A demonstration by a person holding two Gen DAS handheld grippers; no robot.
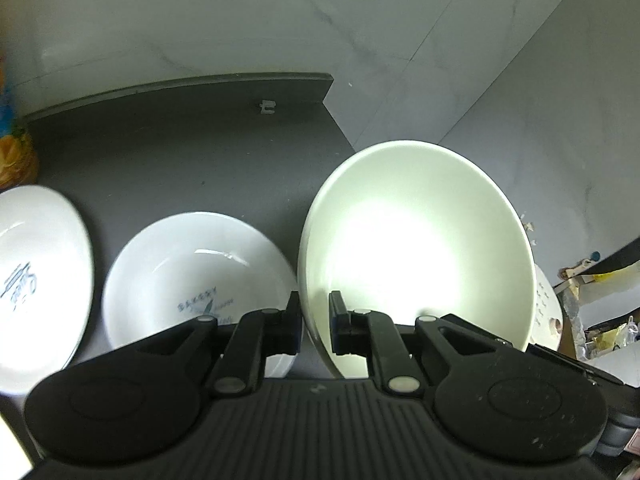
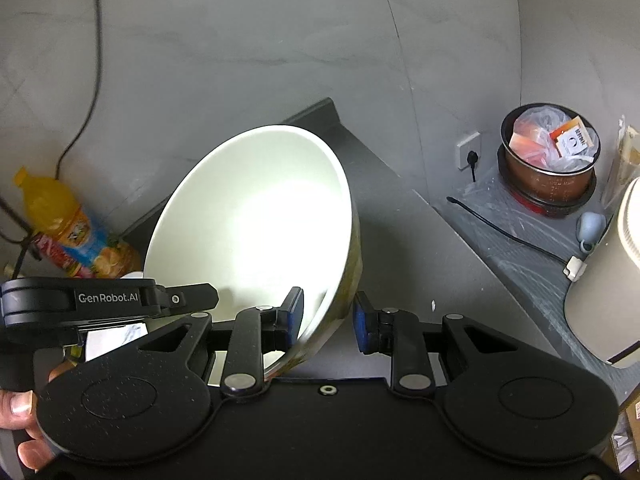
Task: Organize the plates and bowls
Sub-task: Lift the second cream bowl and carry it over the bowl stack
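The left tool (image 1: 314, 322) pinches the near rim of a large, tilted pale-green ceramic bowl (image 1: 420, 240) at centre-right of the frame. The right tool (image 2: 328, 318) straddles the same bowl's rim, its fingers slightly apart. Two white printed bowls (image 1: 196, 276) sit lower left on the dark tabletop (image 1: 180, 152).

Big bowl (image 1: 416, 240): plain pale cream inside, tipped steeply on its side above my dark tabletop (image 1: 180, 152), its rim pinched in my left tongs (image 1: 314, 320).
Middle bowl (image 1: 196, 276): white, blue print inside, upright on the tabletop, just left of the big bowl.
Far-left bowl (image 1: 36, 276): white, blue lettering, partly cut off.
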